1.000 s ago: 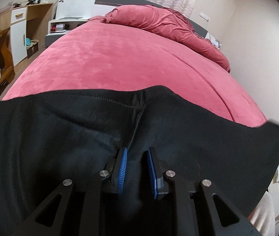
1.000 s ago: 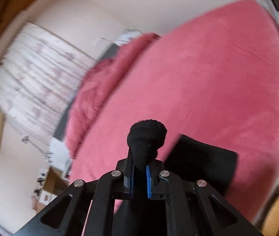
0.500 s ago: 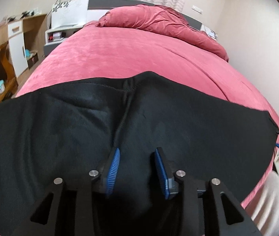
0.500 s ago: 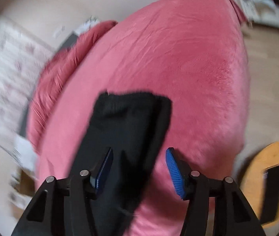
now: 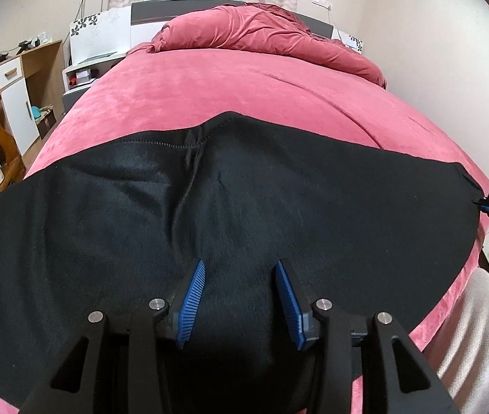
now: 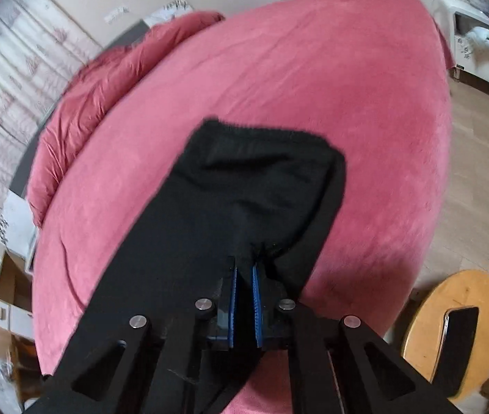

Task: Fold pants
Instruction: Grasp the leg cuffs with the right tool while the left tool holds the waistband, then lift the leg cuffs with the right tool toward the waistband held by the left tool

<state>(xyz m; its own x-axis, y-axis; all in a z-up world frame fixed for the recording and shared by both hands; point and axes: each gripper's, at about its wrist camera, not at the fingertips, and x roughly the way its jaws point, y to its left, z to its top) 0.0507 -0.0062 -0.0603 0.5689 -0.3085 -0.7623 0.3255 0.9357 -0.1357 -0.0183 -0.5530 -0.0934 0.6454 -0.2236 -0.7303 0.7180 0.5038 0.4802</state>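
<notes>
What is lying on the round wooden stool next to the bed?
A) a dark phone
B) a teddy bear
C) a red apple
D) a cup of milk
A: in the right wrist view, a flat dark phone lies on the round wooden stool beside the pink bed, with nothing else on the stool's top.

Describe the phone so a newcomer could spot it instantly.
Start at the big pink bed; past its near corner, on the wood floor, stands a round yellow stool. The phone lies flat on the stool's seat: a dark slab with a pale edge, the only thing on that stool, and apart from the black pants on the bed.
</notes>
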